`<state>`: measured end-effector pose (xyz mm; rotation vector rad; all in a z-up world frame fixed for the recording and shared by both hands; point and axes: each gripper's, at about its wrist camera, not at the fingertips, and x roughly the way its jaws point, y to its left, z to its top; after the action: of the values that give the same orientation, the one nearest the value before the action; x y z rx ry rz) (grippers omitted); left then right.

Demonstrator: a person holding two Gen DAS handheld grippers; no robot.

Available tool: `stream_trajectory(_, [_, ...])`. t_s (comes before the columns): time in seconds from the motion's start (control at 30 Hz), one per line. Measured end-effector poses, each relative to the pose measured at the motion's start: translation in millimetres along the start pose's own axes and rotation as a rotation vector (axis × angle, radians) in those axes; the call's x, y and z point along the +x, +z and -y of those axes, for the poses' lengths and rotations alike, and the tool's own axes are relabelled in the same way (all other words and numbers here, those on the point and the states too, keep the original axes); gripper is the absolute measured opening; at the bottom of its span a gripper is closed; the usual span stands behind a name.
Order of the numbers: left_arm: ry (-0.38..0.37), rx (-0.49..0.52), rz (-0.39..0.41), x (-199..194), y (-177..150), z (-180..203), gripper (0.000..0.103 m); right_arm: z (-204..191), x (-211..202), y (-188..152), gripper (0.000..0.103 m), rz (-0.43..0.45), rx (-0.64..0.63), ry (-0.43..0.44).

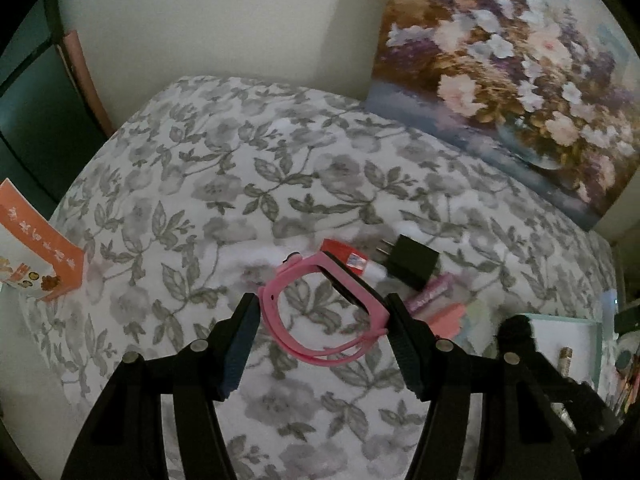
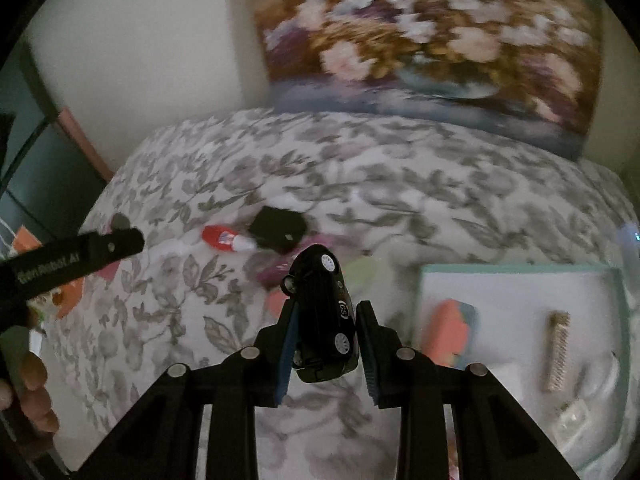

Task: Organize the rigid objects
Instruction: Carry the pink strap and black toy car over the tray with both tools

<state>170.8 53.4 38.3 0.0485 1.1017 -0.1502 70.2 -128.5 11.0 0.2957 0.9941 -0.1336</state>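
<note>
A pink wristband [image 1: 320, 320] hangs above the floral bedspread [image 1: 240, 184], and my left gripper [image 1: 322, 300] is shut on it, one pad on each side of the loop. In the right wrist view, my right gripper [image 2: 327, 305] is shut on a black toy car [image 2: 324, 312] with white wheels, its nose pointing away from me. A red and white tube [image 1: 344, 258], a black plug adapter [image 1: 412, 262] and a purple-pink tube [image 1: 432, 292] lie on the bedspread behind the wristband.
A white tray with a teal rim [image 2: 520, 269] sits at right and holds a coral and blue item [image 2: 448, 332], a beige ridged stick [image 2: 558, 352] and a small clear piece [image 2: 572, 416]. A flower painting [image 1: 508, 80] leans at the back. An orange packet [image 1: 36, 248] lies at left.
</note>
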Motion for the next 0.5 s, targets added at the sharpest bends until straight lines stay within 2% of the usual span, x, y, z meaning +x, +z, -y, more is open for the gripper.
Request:
stream_trajectory(0.23, [-0.014, 0.057, 0.008, -15.9, -21.7, 30.7, 0.065, 40.6, -35.9, -21.2, 0.031, 0.019, 0.106, -0.018])
stream_trajectory(0.5, [-0.107, 0.134, 0.013, -34.0, -42.7, 77.0, 0.065, 79.6, -61.9, -44.1, 0.031, 0.013, 0.187, -0.063])
